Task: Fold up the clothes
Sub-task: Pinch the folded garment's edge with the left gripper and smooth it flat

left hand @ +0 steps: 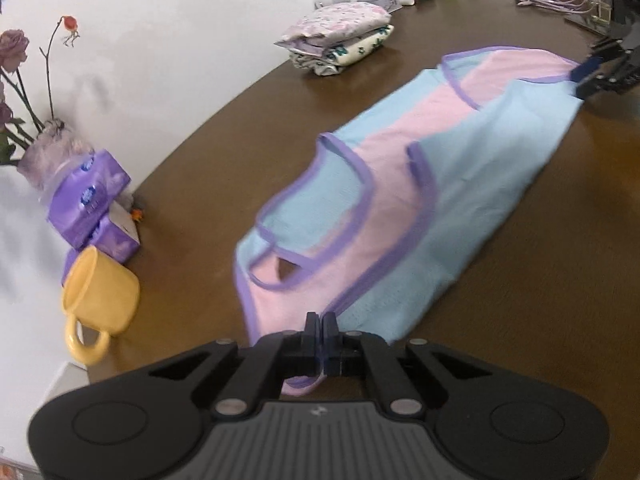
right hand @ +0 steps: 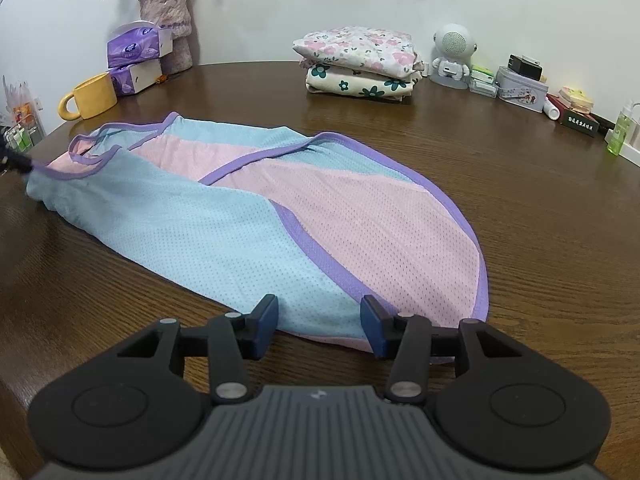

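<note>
Item: one sleeveless mesh garment in pale blue and pink panels with purple binding [right hand: 256,216], laid flat and lengthwise on a round dark-brown wooden table [right hand: 540,240], occupying the middle of the tabletop. Left gripper [left hand: 321,330]: black two-finger claw, fingers pressed together, pinching the pink strap end of the garment, a fold of pink cloth showing beneath the closed fingers; in the right wrist view its dark tip meets the purple-edged strap at the far left edge of the picture. Right gripper [right hand: 319,326]: black claw with blue pads, fingers spread, standing over the hem end of the garment with the blue and pink cloth lying between the fingers and not clamped. Stack of two folded floral-print cloths [right hand: 360,64], pink-flowered piece on top of green-flowered piece, at the back of the table, well apart from the garment. Yellow ceramic mug with handle [right hand: 90,96], near the table's left rear edge, just beside two stacked purple tissue packs [right hand: 138,58]. Vase of dried pink roses wrapped in mauve fabric [right hand: 168,20], behind the tissue packs against the white wall. Small white robot-shaped speaker [right hand: 454,56], right of the folded stack. Patterned lilac tin with a black charger on top [right hand: 520,88], beside the speaker. Green liquid bottle [right hand: 618,132], at the far right edge.
</note>
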The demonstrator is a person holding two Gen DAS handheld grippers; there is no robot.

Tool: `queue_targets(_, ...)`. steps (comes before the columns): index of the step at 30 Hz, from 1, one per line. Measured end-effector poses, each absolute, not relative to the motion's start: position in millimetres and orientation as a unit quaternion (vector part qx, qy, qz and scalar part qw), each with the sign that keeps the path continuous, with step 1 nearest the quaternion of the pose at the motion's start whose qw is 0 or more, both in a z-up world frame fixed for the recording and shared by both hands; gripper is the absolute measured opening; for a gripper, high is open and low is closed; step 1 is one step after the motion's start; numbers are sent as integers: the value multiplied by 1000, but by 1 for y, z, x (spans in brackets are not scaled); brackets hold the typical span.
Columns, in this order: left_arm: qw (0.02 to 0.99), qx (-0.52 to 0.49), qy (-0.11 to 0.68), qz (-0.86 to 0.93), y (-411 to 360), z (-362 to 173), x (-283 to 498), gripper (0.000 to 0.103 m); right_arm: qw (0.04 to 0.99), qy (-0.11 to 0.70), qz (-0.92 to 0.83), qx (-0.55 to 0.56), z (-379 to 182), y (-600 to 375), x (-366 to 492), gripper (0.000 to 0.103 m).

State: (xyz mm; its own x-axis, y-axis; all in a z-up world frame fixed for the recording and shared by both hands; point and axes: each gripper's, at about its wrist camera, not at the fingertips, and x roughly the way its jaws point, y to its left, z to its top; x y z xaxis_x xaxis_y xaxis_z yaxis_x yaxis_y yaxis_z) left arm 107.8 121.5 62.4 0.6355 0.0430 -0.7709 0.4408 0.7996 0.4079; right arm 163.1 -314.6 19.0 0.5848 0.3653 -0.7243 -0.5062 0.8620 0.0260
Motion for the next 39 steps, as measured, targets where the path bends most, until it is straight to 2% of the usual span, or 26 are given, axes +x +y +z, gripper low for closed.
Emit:
queue_targets(4, 844, 290, 433, -123, 128, 46, 133, 3, 887, 381, 246, -91, 18, -315, 162, 47)
queue_targets(5, 841, 283, 444, -124, 131, 40, 138, 9, 887, 380, 245, -91, 18, -315, 161, 47)
queue_targets(7, 842, 268, 453, -115, 139, 35, 143, 15, 887, 380, 246, -91, 18, -315, 161, 47)
queue_targets(8, 847, 260, 451, -106, 144, 37, 142, 24, 887, 380, 246, -91, 18, -315, 161, 47)
queue_targets(10, 858, 242, 445, -86, 156, 45, 139, 35, 887, 380, 247, -92, 18, -316, 161, 48)
queue_targets(14, 883, 203, 420, -52, 178, 68, 124, 38, 887, 380, 248, -92, 18, -316, 162, 50)
queue_targets(19, 892, 125, 422, -102, 187, 80, 113, 40, 887, 379, 246, -91, 18, -315, 162, 52)
queue_targets(24, 872, 93, 470, -97, 186, 53, 132, 38, 888, 379, 245, -91, 17, -314, 162, 53)
queue_targets(25, 870, 71, 478, -96, 190, 50, 136, 33, 888, 379, 244, -91, 17, -314, 162, 53)
queue_targets(26, 868, 51, 486, -93, 194, 46, 140, 20, 888, 378, 244, -91, 17, -314, 162, 53)
queue_targets(29, 870, -1, 486, -85, 204, 45, 147, 2, 889, 378, 243, -90, 17, -314, 161, 53)
queue_targets(34, 886, -22, 457, -79, 210, 63, 148, 2, 889, 377, 245, -90, 16, -315, 162, 53)
queue_targets(39, 875, -46, 478, -53, 224, 49, 160, 5, 890, 374, 245, -89, 15, -316, 161, 53)
